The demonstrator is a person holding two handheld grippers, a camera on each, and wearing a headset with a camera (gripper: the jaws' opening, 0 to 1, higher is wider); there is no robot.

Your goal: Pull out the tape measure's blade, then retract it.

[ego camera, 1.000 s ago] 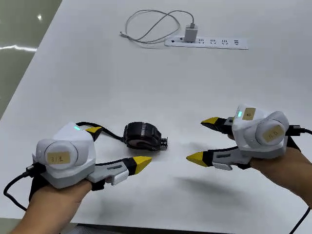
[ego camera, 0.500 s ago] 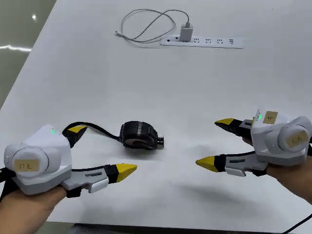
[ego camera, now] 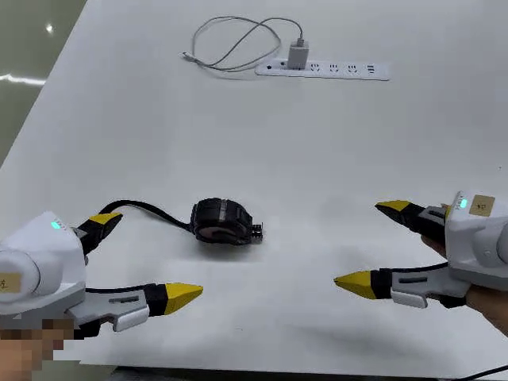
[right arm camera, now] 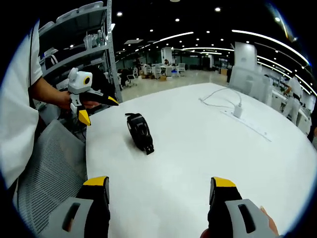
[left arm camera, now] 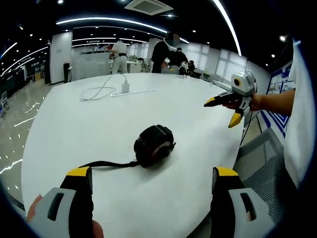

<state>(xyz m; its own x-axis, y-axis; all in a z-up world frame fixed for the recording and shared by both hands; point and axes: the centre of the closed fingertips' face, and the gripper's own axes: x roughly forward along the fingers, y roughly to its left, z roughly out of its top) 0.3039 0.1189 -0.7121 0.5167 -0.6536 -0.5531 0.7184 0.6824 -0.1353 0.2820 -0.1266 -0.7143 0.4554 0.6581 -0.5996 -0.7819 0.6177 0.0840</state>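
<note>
White table (ego camera: 333,151) stretches ahead of me, with a power strip (ego camera: 329,69) and a looped cable (ego camera: 230,44) near its far edge. The tape (ego camera: 221,221) lies flat on it between my two grippers, nearer the left one, blade wound in, hook end facing right. Its black strap (ego camera: 147,209) trails to the far jaw of my left gripper (ego camera: 147,254); whether they touch I cannot tell. Those jaws stand wide apart, holding nothing. My right gripper (ego camera: 373,244) hovers well apart from the tape, jaws wide too, empty
</note>
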